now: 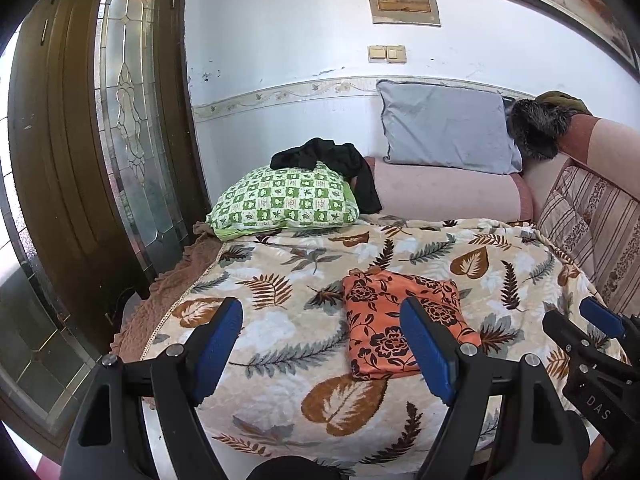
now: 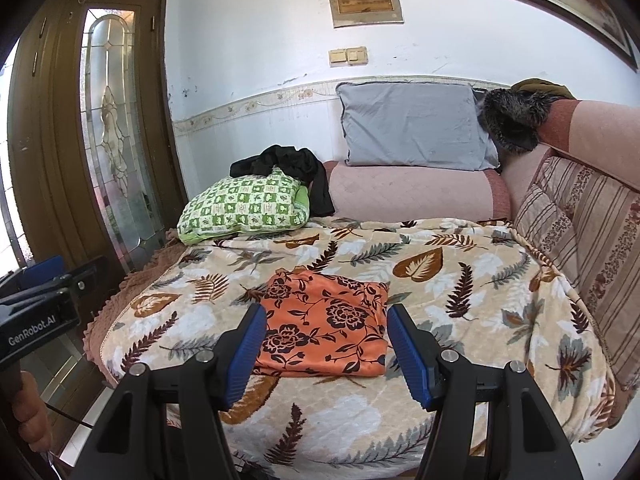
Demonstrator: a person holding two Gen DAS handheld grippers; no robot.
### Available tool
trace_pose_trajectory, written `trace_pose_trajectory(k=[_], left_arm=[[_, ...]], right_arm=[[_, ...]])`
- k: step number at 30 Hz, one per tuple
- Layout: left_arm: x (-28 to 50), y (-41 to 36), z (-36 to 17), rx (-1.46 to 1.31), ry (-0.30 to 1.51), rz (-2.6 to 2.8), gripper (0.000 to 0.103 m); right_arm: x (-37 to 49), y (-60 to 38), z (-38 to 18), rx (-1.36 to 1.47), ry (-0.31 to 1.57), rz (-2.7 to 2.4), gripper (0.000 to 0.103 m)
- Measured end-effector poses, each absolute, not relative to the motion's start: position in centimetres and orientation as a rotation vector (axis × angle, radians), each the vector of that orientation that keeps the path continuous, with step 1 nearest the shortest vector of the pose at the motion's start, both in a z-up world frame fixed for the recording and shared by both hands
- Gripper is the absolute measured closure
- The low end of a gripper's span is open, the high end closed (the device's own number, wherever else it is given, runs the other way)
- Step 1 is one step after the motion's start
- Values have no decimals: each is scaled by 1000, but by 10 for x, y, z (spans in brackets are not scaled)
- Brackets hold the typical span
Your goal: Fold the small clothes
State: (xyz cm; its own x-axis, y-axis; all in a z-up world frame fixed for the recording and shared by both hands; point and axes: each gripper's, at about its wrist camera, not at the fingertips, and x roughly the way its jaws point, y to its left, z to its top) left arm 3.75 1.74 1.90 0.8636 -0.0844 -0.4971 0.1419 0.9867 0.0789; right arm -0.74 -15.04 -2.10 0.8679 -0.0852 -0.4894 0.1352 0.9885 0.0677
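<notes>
Both claws hang spread and empty — left gripper, right gripper — above the orange floral cloth, folded flat on the leaf-print blanket. Fold looks done; next, probably the black garment beyond it.

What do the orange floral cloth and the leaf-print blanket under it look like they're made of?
Orange floral cloth: thin, smooth woven or knit fabric, matte; it lies flat with crisp folded edges. Leaf-print blanket: thick plush fleece, by its fuzzy nap and soft blurred print.
</notes>
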Motion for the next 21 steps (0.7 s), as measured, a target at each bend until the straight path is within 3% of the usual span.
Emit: trace_pose_trajectory(k=[21], left_arm=[[102, 20, 14, 75, 566, -148, 21]], right_arm=[[51, -155, -36, 132, 568, -102, 37]])
